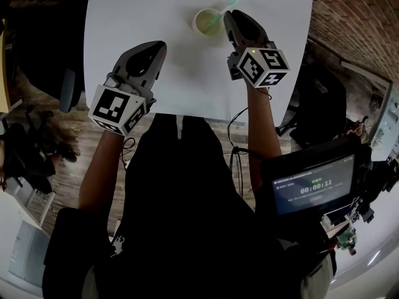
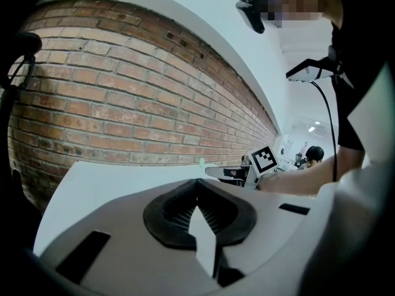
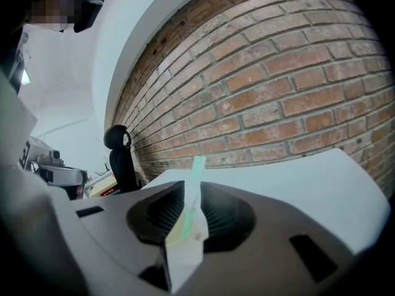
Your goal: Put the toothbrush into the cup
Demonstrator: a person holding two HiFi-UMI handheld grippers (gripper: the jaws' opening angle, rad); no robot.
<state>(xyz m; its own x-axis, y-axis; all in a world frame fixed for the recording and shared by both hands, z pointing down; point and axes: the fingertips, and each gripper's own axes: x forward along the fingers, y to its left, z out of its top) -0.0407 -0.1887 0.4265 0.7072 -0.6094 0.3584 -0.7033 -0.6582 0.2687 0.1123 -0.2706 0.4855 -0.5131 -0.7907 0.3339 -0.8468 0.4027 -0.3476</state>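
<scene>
White table (image 1: pixel 187 73) below, and the left gripper (image 1: pixel 159 45) sits over it with its fingers pressed together on nothing. The right gripper (image 1: pixel 229 15) is just beside the cup (image 1: pixel 202 23), its fingers apparently pinching the green toothbrush (image 1: pixel 232 2), whose lower end dips inside the cup.

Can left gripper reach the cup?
Probably yes: bare white table lies between the left gripper and the pale round cup; the right gripper, gripping the light-green toothbrush, crowds only its right side.
</scene>
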